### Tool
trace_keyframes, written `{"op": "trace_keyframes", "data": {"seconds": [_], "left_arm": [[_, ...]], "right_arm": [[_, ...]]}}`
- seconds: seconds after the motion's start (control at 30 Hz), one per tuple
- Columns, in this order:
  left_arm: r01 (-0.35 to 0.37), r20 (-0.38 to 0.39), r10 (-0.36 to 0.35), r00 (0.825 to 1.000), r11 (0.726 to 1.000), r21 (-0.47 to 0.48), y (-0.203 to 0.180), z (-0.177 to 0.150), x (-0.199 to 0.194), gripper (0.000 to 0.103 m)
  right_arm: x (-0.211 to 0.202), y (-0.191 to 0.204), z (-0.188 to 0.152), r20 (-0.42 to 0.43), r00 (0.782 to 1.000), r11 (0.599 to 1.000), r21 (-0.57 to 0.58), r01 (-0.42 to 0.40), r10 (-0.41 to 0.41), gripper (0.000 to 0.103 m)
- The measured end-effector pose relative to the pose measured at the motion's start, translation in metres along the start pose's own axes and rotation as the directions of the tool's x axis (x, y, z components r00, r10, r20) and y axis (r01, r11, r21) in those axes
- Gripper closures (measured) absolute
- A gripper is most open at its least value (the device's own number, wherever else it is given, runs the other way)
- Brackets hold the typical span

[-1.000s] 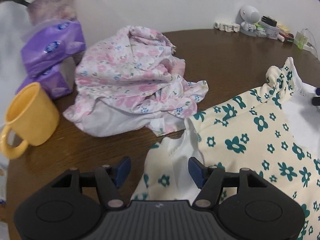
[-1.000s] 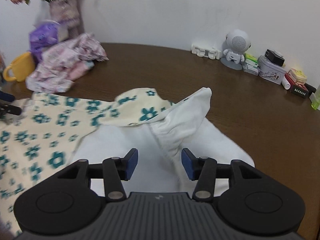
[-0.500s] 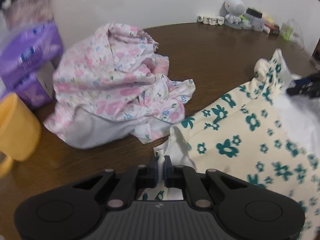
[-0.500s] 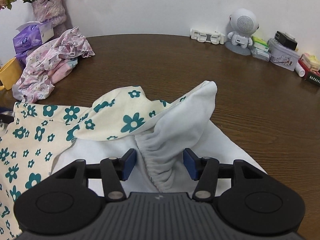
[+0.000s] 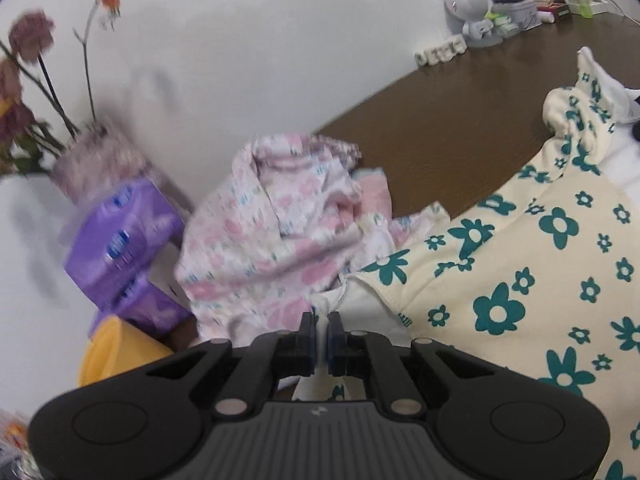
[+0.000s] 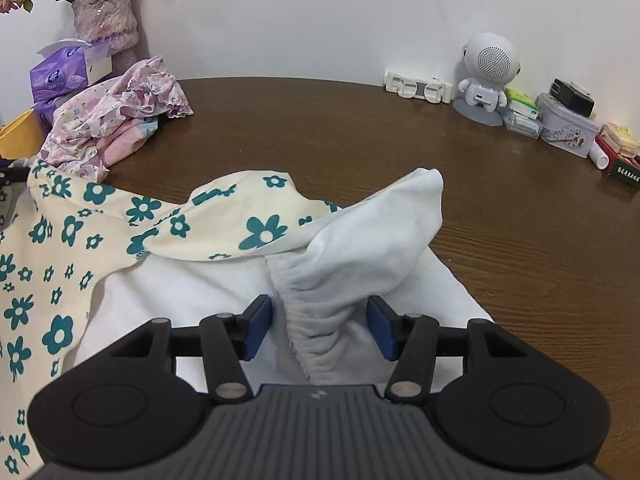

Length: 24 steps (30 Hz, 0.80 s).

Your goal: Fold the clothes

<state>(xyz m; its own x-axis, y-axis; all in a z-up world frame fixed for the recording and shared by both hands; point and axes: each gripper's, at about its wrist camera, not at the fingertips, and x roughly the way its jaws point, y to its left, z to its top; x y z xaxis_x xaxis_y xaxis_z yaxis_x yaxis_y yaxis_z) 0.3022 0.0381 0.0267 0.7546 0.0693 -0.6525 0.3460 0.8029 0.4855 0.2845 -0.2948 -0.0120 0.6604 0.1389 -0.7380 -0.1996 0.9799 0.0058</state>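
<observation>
1. The left gripper (image 5: 320, 334) is clenched on a white edge of the cream cotton garment printed with teal flowers (image 5: 552, 280), its blue pads pinching a thin strip of cloth between them.
2. The right gripper (image 6: 318, 328) is released: its jaws stand wide on either side of a gathered, elasticated white cuff (image 6: 320, 320) of the same garment, and the blue pads look clear of the cloth on both sides.
3. The flowered garment lies spread on the round brown wooden table (image 6: 360, 128), partly turned so that its white lining faces up. One flap (image 6: 248, 220) is doubled over near the middle.
4. A second piece, a crumpled pink floral garment (image 6: 116, 120), sits in a heap near the wall beside the purple tissue packs (image 6: 60, 72) and a yellow plastic mug (image 5: 116, 348).
5. Judged step: taking hold of the flowered garment at two points, with one hold made and the other pending.
6. The next move seems to call for the right jaws to close on the cuff squarely, catching all its layers, before any lift. With both holds, the cloth could be tensioned evenly.
</observation>
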Motion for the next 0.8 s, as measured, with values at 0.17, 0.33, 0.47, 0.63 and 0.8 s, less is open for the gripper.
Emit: {"op": "trace_keyframes", "data": {"seconds": [0.17,0.33,0.47,0.63,0.8], "left_arm": [[0.023,-0.018,-0.025,1.0,0.994,-0.103,0.015,-0.008,-0.003,0.079],[0.078,0.016,-0.077,0.997,0.954,-0.291,0.05,-0.017,-0.036,0.055],[0.16,0.017,-0.168,0.986,0.891,-0.426,0.068,-0.039,-0.058,0.053],[0.223,0.042,-0.234,0.971,0.834,-0.505,0.065,-0.071,-0.085,0.053],[0.269,0.071,-0.275,0.959,0.802,-0.533,0.047,-0.094,-0.105,0.053]], "right_arm": [[-0.002,-0.002,-0.001,0.008,1.0,1.0,0.004,0.0,0.0,0.049],[-0.026,0.006,-0.01,0.022,0.998,0.999,0.006,-0.05,0.05,0.049],[-0.046,0.012,-0.018,0.034,0.995,0.996,0.007,-0.091,0.09,0.049],[-0.071,0.02,-0.027,0.049,0.989,0.99,0.007,-0.141,0.141,0.048],[-0.088,0.035,-0.048,0.05,0.982,0.983,0.014,-0.18,0.179,0.048]]}}
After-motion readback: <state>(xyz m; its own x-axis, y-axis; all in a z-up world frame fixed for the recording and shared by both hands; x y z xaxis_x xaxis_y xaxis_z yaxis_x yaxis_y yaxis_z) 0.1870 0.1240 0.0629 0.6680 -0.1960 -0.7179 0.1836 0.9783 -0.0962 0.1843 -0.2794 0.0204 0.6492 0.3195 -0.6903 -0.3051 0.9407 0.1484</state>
